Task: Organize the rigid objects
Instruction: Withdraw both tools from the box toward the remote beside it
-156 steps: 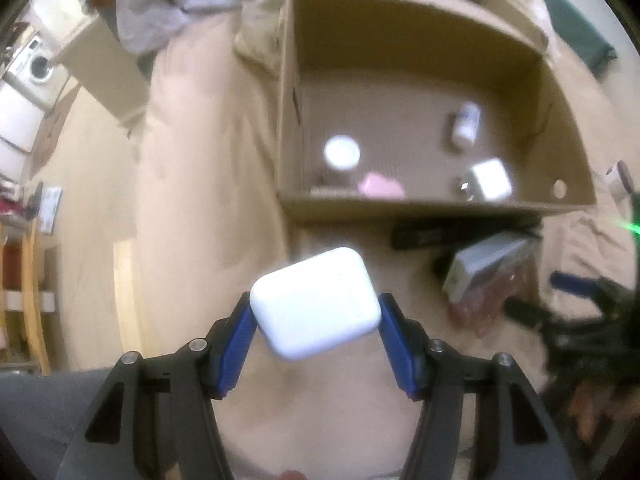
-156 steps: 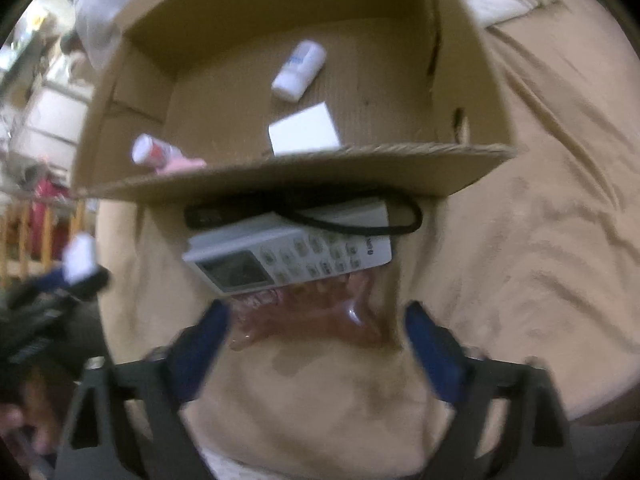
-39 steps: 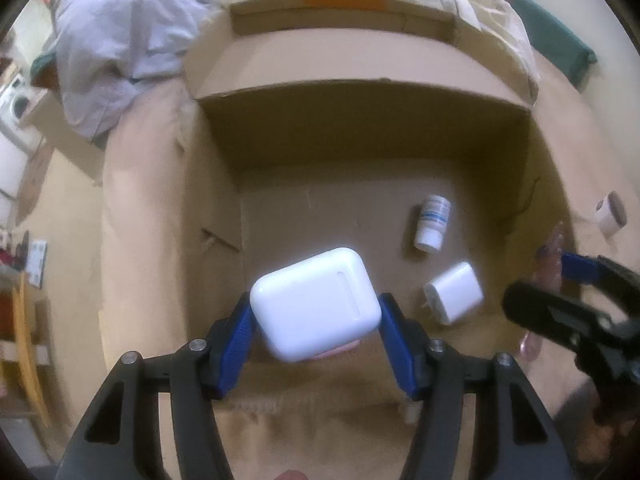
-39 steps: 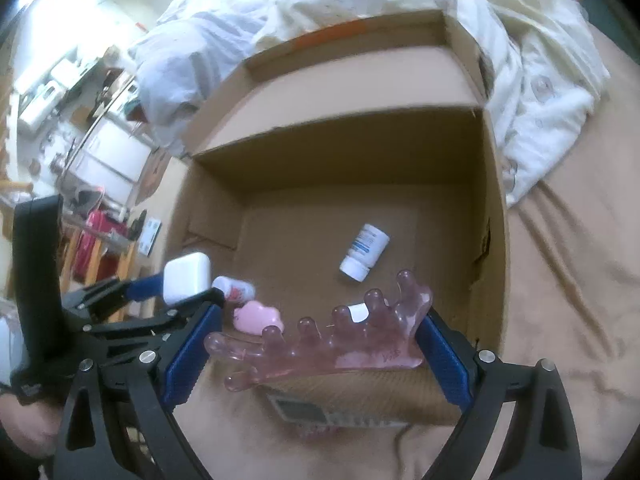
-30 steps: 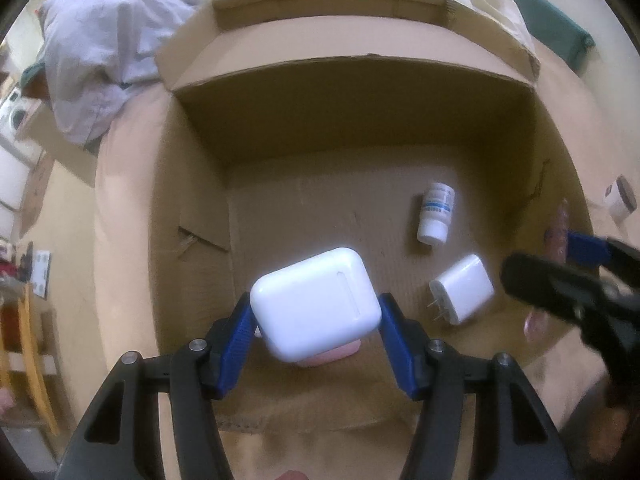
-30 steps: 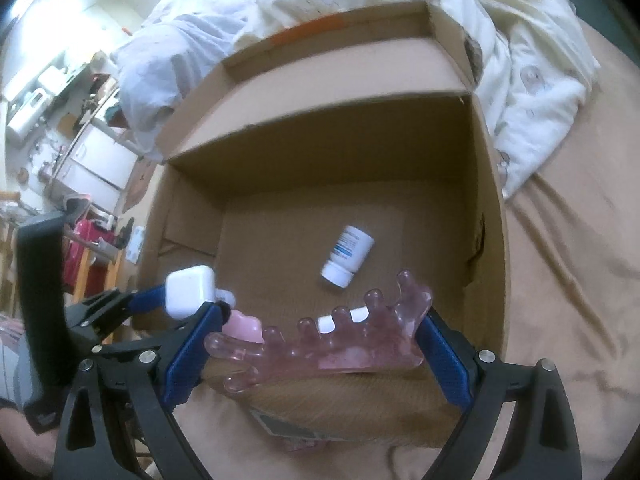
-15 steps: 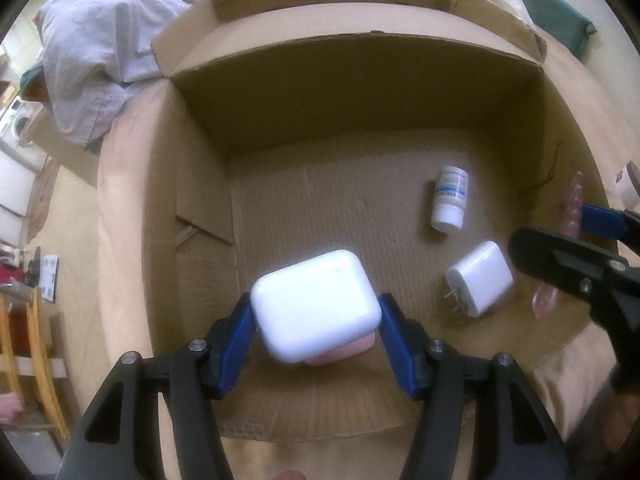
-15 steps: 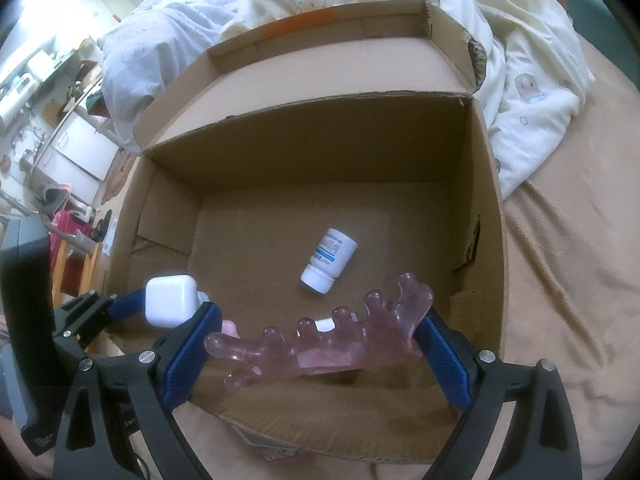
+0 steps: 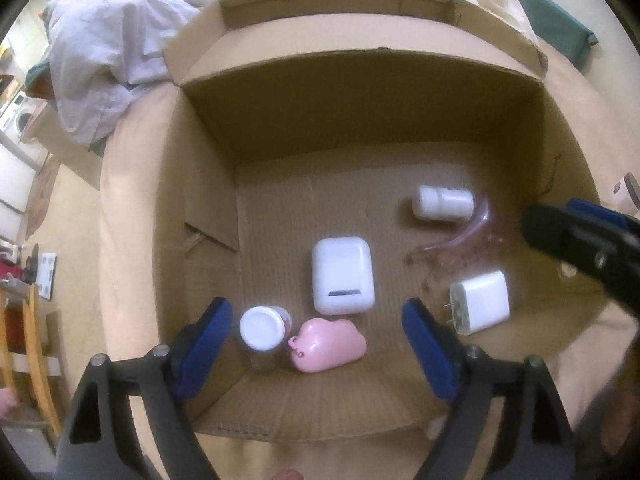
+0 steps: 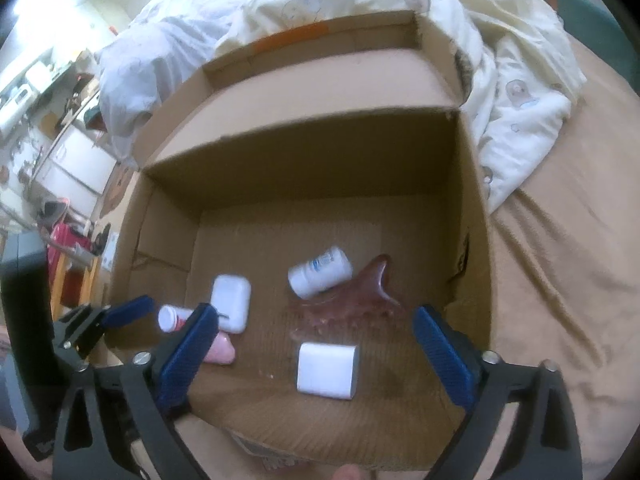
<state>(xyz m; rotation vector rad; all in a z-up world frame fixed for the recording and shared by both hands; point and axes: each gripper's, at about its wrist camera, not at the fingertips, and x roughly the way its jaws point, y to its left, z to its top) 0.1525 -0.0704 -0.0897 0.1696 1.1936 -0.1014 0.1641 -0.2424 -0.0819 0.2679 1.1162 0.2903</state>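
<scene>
An open cardboard box (image 9: 360, 112) (image 10: 304, 164) holds the objects. The white earbud case (image 9: 342, 275) (image 10: 231, 303) lies flat on its floor. The pink comb-like piece (image 9: 460, 236) (image 10: 352, 300) lies beside a white bottle (image 9: 442, 202) (image 10: 320, 271). A white charger (image 9: 480, 302) (image 10: 327, 370), a pink toy (image 9: 328, 345) (image 10: 219, 353) and a small white-capped jar (image 9: 262, 328) (image 10: 170, 318) also lie inside. My left gripper (image 9: 316, 344) is open and empty above the front of the box. My right gripper (image 10: 316, 356) is open and empty above the charger.
The box stands on a tan bedsheet (image 10: 568, 264). White and cream bedding (image 10: 500, 40) is piled behind it. Room furniture shows at far left (image 9: 16, 128). A small round tub (image 9: 626, 192) lies right of the box.
Both grippers opened. The earbud case dropped from the left gripper onto the box floor. The pink comb-like piece dropped from the right gripper beside the white bottle, which rolled.
</scene>
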